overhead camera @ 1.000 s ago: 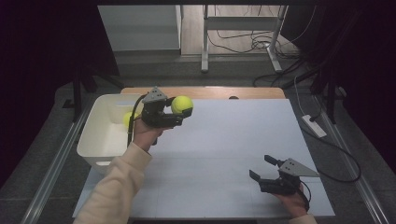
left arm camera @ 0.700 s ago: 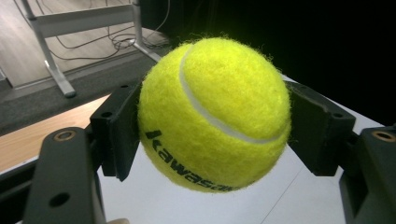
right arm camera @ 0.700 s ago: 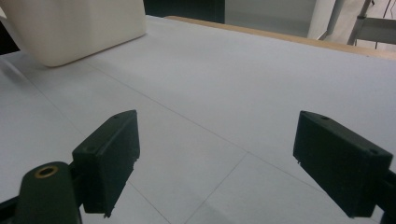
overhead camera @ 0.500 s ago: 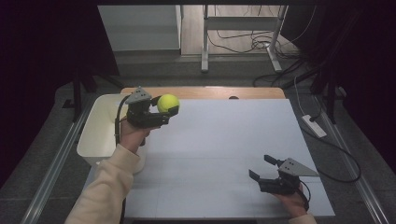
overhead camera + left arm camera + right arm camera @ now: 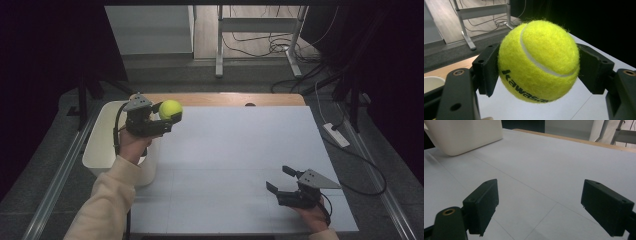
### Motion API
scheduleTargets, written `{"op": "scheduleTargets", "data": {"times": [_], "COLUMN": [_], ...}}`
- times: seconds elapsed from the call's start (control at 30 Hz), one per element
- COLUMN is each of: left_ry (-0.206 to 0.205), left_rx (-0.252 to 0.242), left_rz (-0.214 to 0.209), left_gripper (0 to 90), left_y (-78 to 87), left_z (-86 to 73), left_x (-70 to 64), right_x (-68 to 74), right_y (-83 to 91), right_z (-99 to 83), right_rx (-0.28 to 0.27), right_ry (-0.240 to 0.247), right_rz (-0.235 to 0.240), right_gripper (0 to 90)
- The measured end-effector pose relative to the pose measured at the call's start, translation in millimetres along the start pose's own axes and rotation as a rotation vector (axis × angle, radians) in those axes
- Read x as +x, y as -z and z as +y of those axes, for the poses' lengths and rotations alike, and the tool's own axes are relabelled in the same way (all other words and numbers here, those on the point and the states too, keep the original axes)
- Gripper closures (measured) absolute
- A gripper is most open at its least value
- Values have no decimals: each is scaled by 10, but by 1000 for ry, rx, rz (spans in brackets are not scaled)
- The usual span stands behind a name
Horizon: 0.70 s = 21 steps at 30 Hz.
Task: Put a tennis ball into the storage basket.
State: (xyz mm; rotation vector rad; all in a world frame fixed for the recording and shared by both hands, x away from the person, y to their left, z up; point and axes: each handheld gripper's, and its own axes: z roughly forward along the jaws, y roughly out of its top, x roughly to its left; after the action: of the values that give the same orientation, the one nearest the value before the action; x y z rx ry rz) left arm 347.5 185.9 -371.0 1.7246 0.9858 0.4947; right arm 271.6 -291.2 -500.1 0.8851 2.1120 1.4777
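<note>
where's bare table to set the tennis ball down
The white table is bare from the left gripper holding the tennis ball across to the open right gripper near the front right. Only the left edge, by the white bin, is crowded.

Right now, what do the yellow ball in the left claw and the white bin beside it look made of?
Fuzzy yellow tennis ball: felt nap, likely over rubber; stray fibres, a white curved seam and black printed lettering show. White rectangular bin: probably moulded plastic, smooth matte walls with rounded corners. Left claw: black pads, seemingly hard matte plastic, clamp the ball's sides.
</note>
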Motion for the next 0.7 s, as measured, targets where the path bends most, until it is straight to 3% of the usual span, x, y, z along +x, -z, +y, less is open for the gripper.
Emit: {"op": "scheduleTargets", "data": {"times": [0.7], "left_ry": [32], "left_rx": [-9], "left_rz": [64], "left_gripper": [270], "left_y": [216], "left_z": [-86], "left_x": [192], "right_x": [6], "right_y": [-9], "right_z": [6], "right_rx": [0], "right_ry": [1], "right_rz": [2], "right_gripper": [147]}}
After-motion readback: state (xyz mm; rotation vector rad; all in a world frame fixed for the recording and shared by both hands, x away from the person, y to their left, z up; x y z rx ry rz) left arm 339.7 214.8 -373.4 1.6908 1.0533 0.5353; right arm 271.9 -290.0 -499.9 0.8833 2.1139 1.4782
